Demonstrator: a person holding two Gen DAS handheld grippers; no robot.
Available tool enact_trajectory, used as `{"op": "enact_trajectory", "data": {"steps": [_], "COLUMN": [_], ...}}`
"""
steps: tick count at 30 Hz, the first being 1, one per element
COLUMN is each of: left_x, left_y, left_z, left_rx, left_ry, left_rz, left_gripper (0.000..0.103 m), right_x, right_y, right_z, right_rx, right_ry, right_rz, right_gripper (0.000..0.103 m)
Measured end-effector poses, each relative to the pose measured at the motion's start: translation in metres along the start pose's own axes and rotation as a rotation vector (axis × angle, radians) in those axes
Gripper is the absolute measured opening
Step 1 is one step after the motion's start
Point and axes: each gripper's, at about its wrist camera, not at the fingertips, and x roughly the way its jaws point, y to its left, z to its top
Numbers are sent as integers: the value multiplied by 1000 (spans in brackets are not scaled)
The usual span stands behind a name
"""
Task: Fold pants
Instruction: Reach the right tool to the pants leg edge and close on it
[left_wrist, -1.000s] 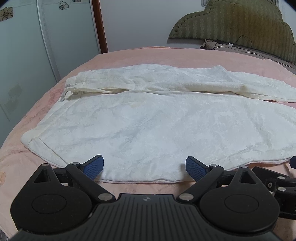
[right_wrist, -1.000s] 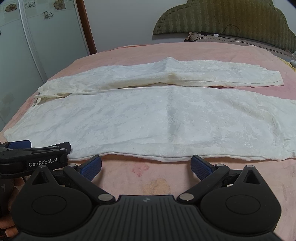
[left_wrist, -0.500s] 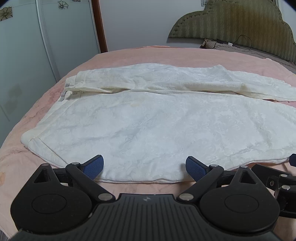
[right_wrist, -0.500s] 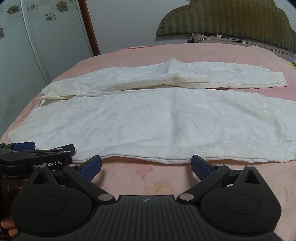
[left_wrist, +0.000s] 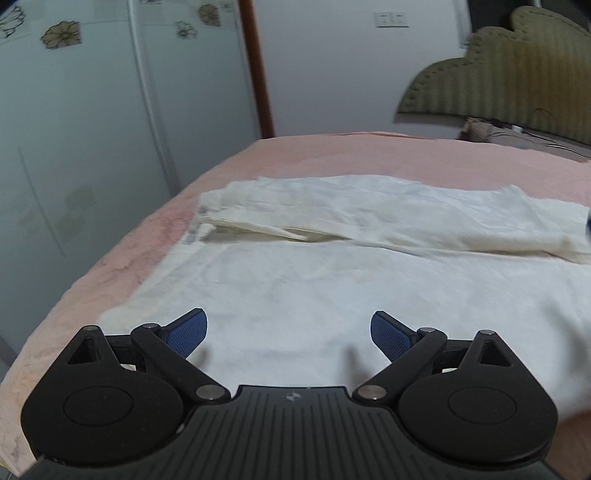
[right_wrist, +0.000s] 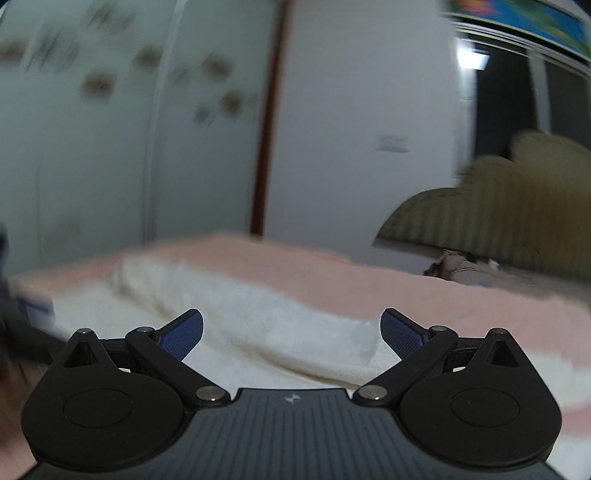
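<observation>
Both your left claw (left_wrist: 288, 330) and right claw (right_wrist: 291, 330) are spread wide, holding nothing, low over the near leg of the white pants (left_wrist: 332, 295) on the bed (left_wrist: 369, 155). Pinch only the top layer there, and the fold will likely drag crooked.

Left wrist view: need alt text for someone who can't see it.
An open two-finger gripper with blue pads hovers low over white fabric pants spread flat on a pink bedspread, nothing between its fingers. The pants' far leg lies creased along the back; pale wardrobe doors and an olive padded headboard stand behind.
</observation>
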Motion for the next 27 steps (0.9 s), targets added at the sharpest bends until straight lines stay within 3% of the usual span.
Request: {"op": "enact_trajectory", "data": {"steps": [2, 7, 10, 14, 18, 20, 23, 25, 27], "left_x": [13, 41, 53, 50, 52, 54, 56, 58, 58], "left_y": [9, 17, 16, 10, 8, 11, 16, 18, 18], "left_z": [4, -3, -13, -22, -23, -23, -23, -23, -23], "left_rx": [-21, -13, -4, 26, 35, 15, -13, -25, -30], "left_ry": [20, 52, 63, -2, 1, 12, 21, 25, 26], "left_rz": [20, 85, 82, 101, 95, 79, 56, 46, 43], "left_gripper": [97, 97, 99, 102, 103, 103, 103, 103, 103], "right_x": [34, 85, 143, 220, 282, 306, 345, 366, 378], "right_y": [2, -18, -32, -45, -43, -35, -25, -18, -12], "right_z": [3, 33, 50, 57, 59, 61, 64, 62, 57], "right_rx": [-80, -23, 11, 107, 159, 152, 106, 59, 17], "right_ry": [98, 1, 94, 215, 301, 317, 368, 416, 459], "right_rz": [17, 84, 191, 345, 400, 401, 415, 438, 473], "right_gripper": [103, 103, 103, 103, 102, 97, 80, 63, 60]}}
